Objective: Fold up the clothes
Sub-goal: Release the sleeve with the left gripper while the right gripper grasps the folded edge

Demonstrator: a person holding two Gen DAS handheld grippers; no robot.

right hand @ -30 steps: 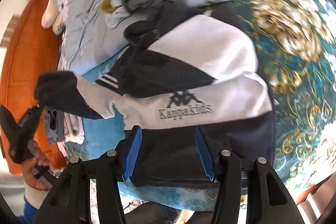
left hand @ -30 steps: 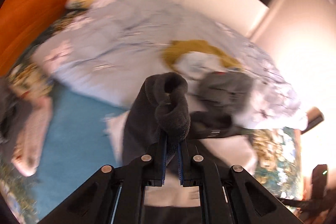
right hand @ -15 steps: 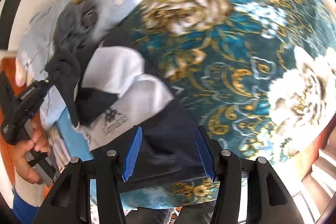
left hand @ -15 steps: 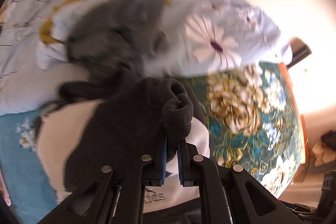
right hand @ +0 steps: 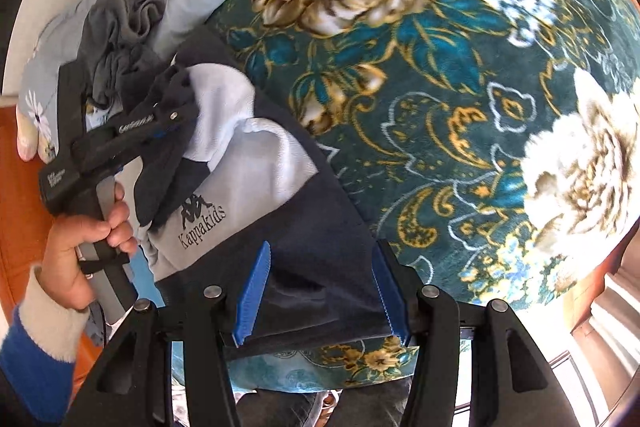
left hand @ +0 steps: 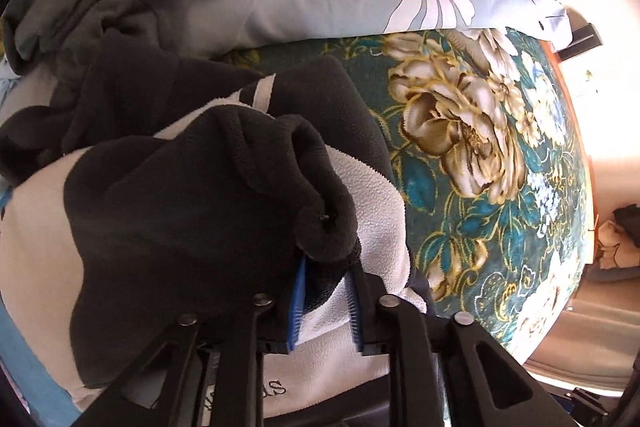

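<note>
- your left gripper (left hand: 326,301) is opening its jaws, the dark sleeve cuff (left hand: 326,231) loose between them.
- your right gripper (right hand: 320,297) stands half open over the kappakids fleece (right hand: 244,179) hem, on the floral blanket (right hand: 460,87).

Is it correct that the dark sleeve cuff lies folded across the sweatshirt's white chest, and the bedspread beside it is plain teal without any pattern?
Not quite. The bedspread is teal but not plain: the left wrist view shows large cream and gold flowers on it. The rest holds: the dark sleeve cuff lies across the white chest of the sweatshirt.
</note>
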